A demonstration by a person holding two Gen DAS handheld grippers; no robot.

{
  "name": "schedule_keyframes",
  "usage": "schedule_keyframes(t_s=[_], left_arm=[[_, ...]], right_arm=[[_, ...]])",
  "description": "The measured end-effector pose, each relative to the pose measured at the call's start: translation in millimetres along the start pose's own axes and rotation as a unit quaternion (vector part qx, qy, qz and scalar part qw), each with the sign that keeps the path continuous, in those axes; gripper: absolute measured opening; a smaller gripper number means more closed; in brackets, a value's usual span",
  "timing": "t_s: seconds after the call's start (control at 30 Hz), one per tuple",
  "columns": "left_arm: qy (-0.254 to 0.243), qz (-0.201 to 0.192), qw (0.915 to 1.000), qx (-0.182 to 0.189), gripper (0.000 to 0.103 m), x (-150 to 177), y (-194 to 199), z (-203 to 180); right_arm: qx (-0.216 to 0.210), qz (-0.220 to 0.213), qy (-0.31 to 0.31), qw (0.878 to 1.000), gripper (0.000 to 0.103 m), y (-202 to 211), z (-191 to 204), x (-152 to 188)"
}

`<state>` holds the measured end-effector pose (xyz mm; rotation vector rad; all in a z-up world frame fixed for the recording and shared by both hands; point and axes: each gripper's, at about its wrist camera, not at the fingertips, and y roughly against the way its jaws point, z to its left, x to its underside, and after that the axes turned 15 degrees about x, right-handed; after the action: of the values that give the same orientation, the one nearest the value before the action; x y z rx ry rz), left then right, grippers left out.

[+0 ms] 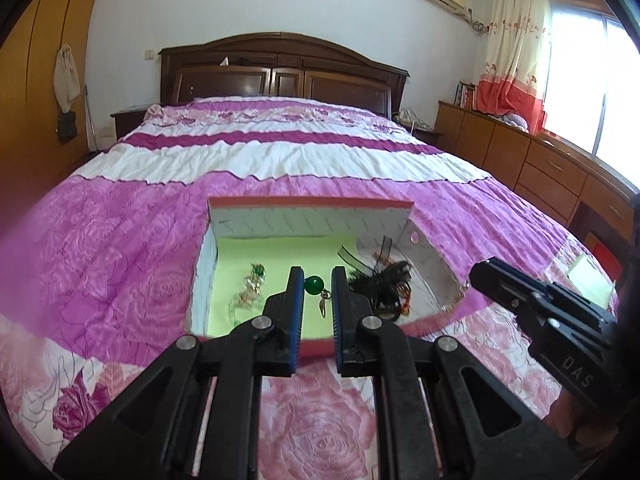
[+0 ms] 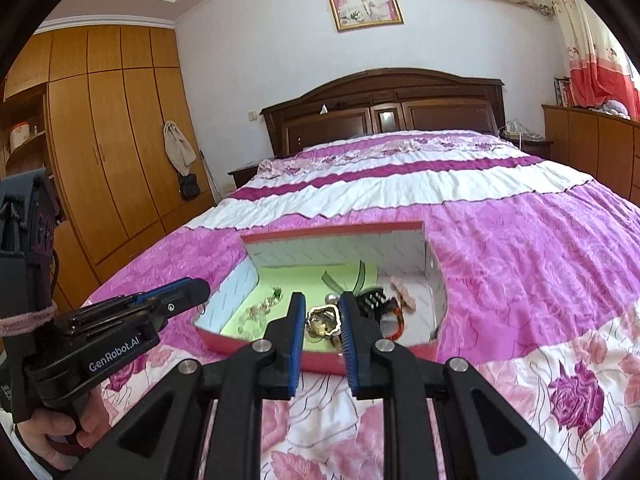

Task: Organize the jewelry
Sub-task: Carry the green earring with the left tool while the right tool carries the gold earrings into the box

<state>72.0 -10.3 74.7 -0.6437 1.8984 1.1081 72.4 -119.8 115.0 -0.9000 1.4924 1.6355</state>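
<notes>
Open jewelry box [image 1: 308,216] lies on the bed [image 1: 280,152], long axis running left to right, far wall toward the headboard [image 1: 280,68]. Left gripper [image 1: 316,280] fingers clamp a green bead earring [image 1: 315,285]; right gripper [image 2: 322,310] fingers clamp a gold ornament [image 2: 322,320]. Bedroom, wooden wardrobe [image 2: 108,128].

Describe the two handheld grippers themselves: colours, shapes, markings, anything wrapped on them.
Both are black plastic tools with scissor-like linkage arms, silver round pivot pins and two flat fingers faced with ribbed blue pads. The left gripper carries white "GenRobot.AI" lettering on its body, and a pinkish fuzzy cord is wound around its rear mount. The right gripper shows white letters "DAS" on its side.
</notes>
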Motion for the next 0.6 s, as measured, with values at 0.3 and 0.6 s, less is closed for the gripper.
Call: schedule_keyframes(t_s=[0.3,0.6], left_arm=[[-0.008,-0.033,0.9993,-0.013,0.005,-16,-13,12],[0.002,-0.009,0.9997,-0.025,0.005,-14,-38,28]], right_arm=[[0.018,-0.031,0.000,0.999,0.019,-15,-1,-21],[0.029,-0.005,0.007,1.000,0.019,-46,-4,-23]])
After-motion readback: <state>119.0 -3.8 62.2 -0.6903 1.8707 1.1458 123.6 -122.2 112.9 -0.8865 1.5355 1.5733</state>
